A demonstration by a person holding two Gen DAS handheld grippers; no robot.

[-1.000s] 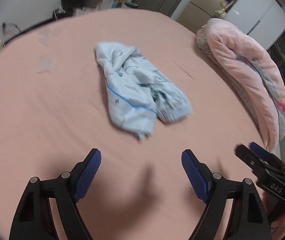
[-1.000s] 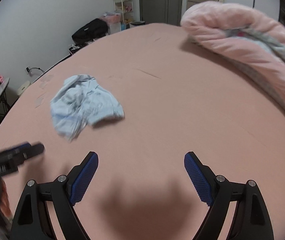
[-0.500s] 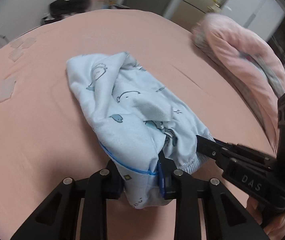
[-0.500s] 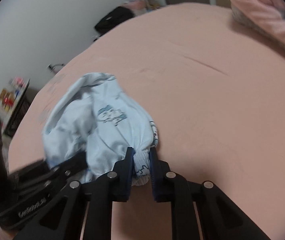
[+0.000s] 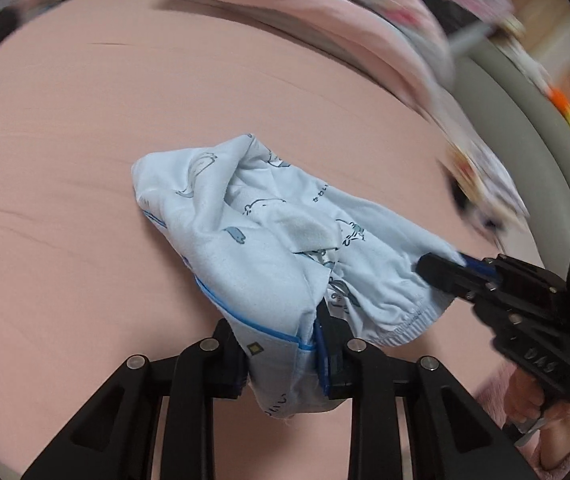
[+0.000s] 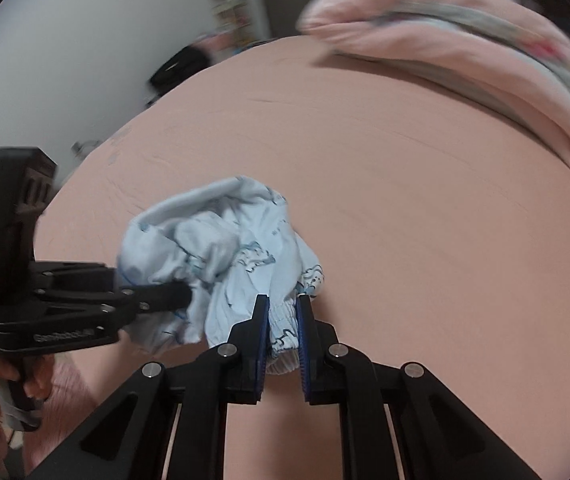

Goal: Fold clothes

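Observation:
A crumpled light-blue garment (image 5: 269,248) with small printed animals and a blue trim lies bunched on the pink bed sheet (image 5: 65,140). My left gripper (image 5: 281,348) is shut on its trimmed edge at the near end. My right gripper (image 6: 281,320) is shut on its elastic ribbed hem (image 6: 283,344). The right gripper (image 5: 457,268) also shows in the left wrist view, at the garment's right side. The left gripper (image 6: 173,296) shows in the right wrist view, at the garment's left side. The garment (image 6: 221,252) hangs bunched between both grippers, its far part resting on the sheet.
A rolled pink and grey blanket (image 6: 465,52) lies along the far right of the bed. The pink sheet (image 6: 425,220) stretches around the garment. A black bag (image 6: 181,64) and shelves stand by the far wall. A grey bed edge (image 5: 525,100) curves at right.
Both grippers have drawn the garment up and toward me, still shut on it. The views have swung toward the blanket, and the garment looks more bunched and lifted at its near end.

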